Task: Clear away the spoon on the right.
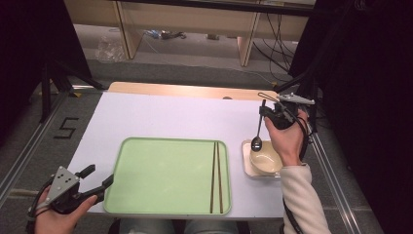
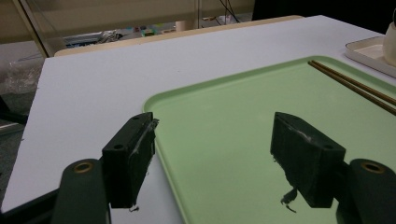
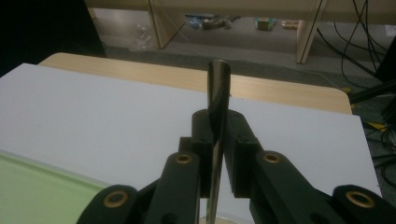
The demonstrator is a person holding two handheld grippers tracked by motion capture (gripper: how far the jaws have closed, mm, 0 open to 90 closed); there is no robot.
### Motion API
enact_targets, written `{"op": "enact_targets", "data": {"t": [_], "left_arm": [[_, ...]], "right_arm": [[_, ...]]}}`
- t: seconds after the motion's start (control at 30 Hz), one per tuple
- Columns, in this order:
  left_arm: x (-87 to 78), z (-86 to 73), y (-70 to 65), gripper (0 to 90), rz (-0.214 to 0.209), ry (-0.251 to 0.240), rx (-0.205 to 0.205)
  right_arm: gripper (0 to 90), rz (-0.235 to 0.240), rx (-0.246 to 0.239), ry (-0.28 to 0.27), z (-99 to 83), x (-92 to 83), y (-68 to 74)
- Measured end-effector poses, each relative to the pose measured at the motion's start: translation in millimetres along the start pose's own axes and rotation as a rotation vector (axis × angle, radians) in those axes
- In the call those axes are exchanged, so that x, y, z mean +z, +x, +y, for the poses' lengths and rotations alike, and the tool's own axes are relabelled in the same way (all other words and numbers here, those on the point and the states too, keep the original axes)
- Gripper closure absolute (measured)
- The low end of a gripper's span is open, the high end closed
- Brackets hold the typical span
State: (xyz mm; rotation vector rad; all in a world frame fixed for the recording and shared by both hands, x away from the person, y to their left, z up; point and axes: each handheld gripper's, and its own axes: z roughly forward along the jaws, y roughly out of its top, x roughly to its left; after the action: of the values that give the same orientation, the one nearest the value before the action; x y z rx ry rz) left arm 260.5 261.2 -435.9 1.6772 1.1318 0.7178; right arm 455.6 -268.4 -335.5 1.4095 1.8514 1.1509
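A dark metal spoon (image 1: pixel 258 131) hangs bowl-end down over the near rim of a cream bowl (image 1: pixel 267 161). My right gripper (image 1: pixel 266 112) is shut on its handle. In the right gripper view the two jaws of the right gripper (image 3: pixel 215 119) pinch the spoon (image 3: pixel 218 88), whose handle rises between them. The bowl rests on a small white plate (image 1: pixel 247 163) right of a green tray (image 1: pixel 165 175). Two chopsticks (image 1: pixel 216 175) lie along the tray's right side. My left gripper (image 1: pixel 100 175) is open by the tray's front left corner. The left gripper (image 2: pixel 212 135) holds nothing, its jaws either side of the tray (image 2: pixel 280 102) edge.
The white tabletop (image 1: pixel 160 117) ends in a wooden strip (image 1: pixel 185 90) at the far side. Beyond it are shelf legs and cables on the floor. Metal rails run along both sides of the table. Chopsticks (image 2: pixel 355 86) and the plate (image 2: pixel 369 51) lie far right in the left gripper view.
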Motion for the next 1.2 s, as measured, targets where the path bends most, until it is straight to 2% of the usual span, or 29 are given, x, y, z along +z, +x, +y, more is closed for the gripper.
{"op": "enact_targets", "data": {"t": [0.17, 0.23, 0.27, 0.3, 0.33, 0.37, 0.4, 0.43, 0.5, 0.57, 0.6, 0.63, 0.7, 0.8, 0.87, 0.9, 1.1, 1.2], "left_arm": [[0.0, 0.0, -0.1, 30.3, 0.0, 0.0, 0.0], [-0.1, 0.0, 0.0, 30.3, 0.0, 0.0, 0.0], [-0.1, 0.0, 0.0, 30.3, 0.0, 0.0, 0.0], [-0.1, 0.0, 0.0, 30.3, 0.001, 0.0, -0.001], [-0.2, -0.1, 0.0, 30.3, 0.001, 0.0, -0.001], [-0.2, -0.1, 0.0, 30.3, 0.001, 0.0, -0.001], [-0.2, -0.1, 0.1, 30.3, 0.001, 0.0, -0.001], [-0.2, -0.1, 0.1, 30.3, 0.002, 0.0, -0.001], [-0.2, -0.1, 0.1, 30.3, 0.001, 0.0, -0.001], [-0.2, -0.1, 0.1, 30.3, 0.002, 0.0, -0.001], [-0.1, -0.2, 0.0, 30.3, 0.002, 0.0, -0.001], [-0.1, -0.2, 0.0, 30.3, 0.002, 0.0, 0.0], [-0.2, -0.2, 0.1, 30.3, 0.002, 0.001, -0.001], [-0.3, -0.3, 0.1, 30.3, 0.003, 0.001, -0.002], [-0.2, -0.2, 0.1, 30.3, 0.003, 0.001, -0.002], [-0.6, 0.0, -0.2, 30.3, 0.004, -0.001, -0.002], [-0.7, -0.4, 0.1, 30.3, 0.005, 0.0, -0.004], [-0.8, -0.4, 0.2, 30.3, 0.005, 0.001, -0.004]], "right_arm": [[84.1, 0.02, 0.006, -0.022, 1.6, -2.4, 6.4], [84.1, 0.026, -0.025, -0.029, 2.2, -1.8, 7.4], [84.0, 0.045, -0.022, -0.045, 1.9, -0.5, 8.5], [84.0, 0.042, -0.019, -0.05, 1.7, -0.3, 10.4], [84.1, 0.042, -0.042, -0.041, 2.4, -1.1, 9.9], [84.1, 0.049, -0.026, -0.053, 2.2, -1.2, 12.1], [84.1, 0.052, -0.042, -0.062, 2.7, -1.1, 12.0], [84.1, 0.062, -0.027, -0.07, 2.5, -1.0, 13.8], [84.2, 0.068, -0.064, -0.084, 3.4, -1.4, 13.4], [84.3, 0.101, -0.034, -0.101, 3.3, -0.6, 17.4], [84.3, 0.106, -0.024, -0.086, 3.3, -0.2, 20.0], [89.3, 0.124, -0.04, -0.1, 2.9, 2.1, 21.9], [90.0, 0.138, -0.036, -0.094, 2.8, 2.2, 23.9], [90.0, 0.13, -0.056, -0.082, 3.4, 3.9, 26.3], [90.0, 0.146, -0.055, -0.083, 3.0, 6.0, 28.8], [90.0, 0.17, -0.054, -0.072, 2.5, 9.0, 33.0], [90.0, 0.185, -0.069, -0.051, 2.5, 13.6, 45.2], [90.0, 0.199, -0.092, -0.059, 3.6, 15.2, 50.1]]}}
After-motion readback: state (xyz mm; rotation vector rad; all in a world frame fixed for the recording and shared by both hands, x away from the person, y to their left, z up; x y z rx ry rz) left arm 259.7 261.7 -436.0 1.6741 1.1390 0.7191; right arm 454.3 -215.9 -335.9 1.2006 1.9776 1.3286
